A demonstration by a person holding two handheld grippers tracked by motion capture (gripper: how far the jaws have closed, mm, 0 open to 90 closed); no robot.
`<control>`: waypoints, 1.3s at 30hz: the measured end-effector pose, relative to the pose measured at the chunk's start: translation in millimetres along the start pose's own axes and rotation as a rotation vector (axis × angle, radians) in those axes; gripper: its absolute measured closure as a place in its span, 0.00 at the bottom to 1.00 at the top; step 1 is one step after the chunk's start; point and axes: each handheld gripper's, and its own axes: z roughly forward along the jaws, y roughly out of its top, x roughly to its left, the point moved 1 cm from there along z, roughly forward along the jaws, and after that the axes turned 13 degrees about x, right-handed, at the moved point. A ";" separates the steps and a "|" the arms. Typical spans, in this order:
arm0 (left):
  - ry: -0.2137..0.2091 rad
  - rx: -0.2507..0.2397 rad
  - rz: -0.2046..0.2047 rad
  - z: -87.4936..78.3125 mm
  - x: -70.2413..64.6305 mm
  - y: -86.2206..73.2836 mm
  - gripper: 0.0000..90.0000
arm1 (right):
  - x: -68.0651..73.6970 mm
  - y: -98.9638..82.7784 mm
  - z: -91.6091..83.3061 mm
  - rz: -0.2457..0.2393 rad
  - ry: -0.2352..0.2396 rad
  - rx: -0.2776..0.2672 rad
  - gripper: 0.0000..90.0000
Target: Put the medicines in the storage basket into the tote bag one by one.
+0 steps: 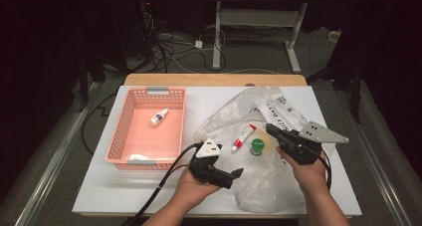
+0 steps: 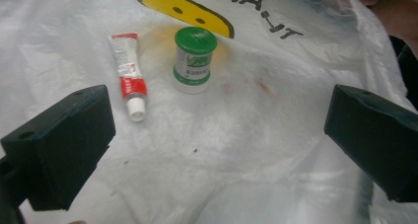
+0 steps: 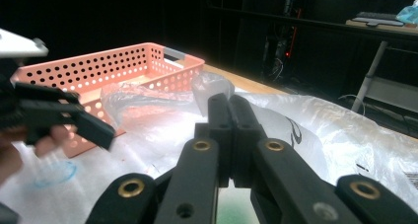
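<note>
The small green-capped jar (image 2: 194, 60) stands upright on the crumpled white plastic bag (image 1: 259, 181) near the table's middle, a red-and-white tube (image 2: 128, 74) lying just to its left — both look next in line for the pink basket (image 1: 117, 136) at far left, where a little white bottle (image 1: 158, 117) already lies. Our left gripper (image 1: 237, 173) hovers near them with its jaws spread wide and empty, likely lining up a pick. Our right gripper (image 1: 269, 128) has its jaws pressed fully together at the bag's right — whether it pinches the film we cannot tell.

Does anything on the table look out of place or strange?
Slightly. The red-and-white tube lies on its side on the crumpled plastic bag beside the upright green-capped jar, and faint reddish marks show on the bag near the jar. Nothing looks spilled or broken.
</note>
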 end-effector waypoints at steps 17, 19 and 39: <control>0.126 -0.030 -0.083 -61.1 38.8 -31.4 0.00 | -2.4 -2.3 -2.2 0.001 -0.006 0.004 1.00; 0.154 -0.030 -0.091 -65.7 43.5 -34.6 0.00 | -2.5 -2.1 -1.9 0.002 -0.007 0.004 1.00; 0.259 -0.003 -0.164 -94.9 81.8 -51.5 0.00 | -1.1 -2.3 -0.7 -0.009 0.001 0.009 1.00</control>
